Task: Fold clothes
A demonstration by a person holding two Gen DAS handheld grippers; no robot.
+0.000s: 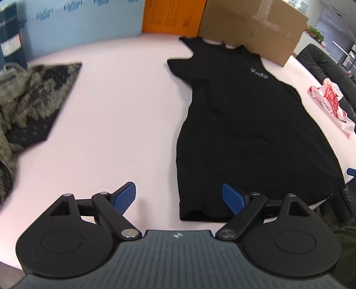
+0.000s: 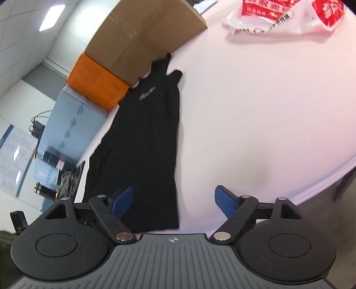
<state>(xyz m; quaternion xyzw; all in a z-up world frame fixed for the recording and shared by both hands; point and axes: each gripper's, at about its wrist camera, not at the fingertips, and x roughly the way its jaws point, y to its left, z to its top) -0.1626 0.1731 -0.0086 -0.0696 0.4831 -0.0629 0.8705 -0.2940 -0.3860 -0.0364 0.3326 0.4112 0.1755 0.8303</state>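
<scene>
A black T-shirt [image 1: 244,124] with a small pale chest logo lies flat on the pink table [image 1: 115,124], collar at the far end, hem toward me. Its sleeves look folded in. My left gripper [image 1: 179,199] is open and empty, above the hem's left corner, with blue pads [image 1: 124,197]. In the right wrist view the same shirt [image 2: 142,137] runs away from me. My right gripper [image 2: 172,202] is open and empty over the hem's right corner.
A patterned grey-black garment [image 1: 31,104] lies at the left. A cardboard box [image 1: 255,26], an orange box [image 1: 173,15] and a blue board [image 1: 77,24] stand behind the collar. A red-white plastic bag [image 2: 289,15] lies at the right. The table edge [image 2: 329,175] is near.
</scene>
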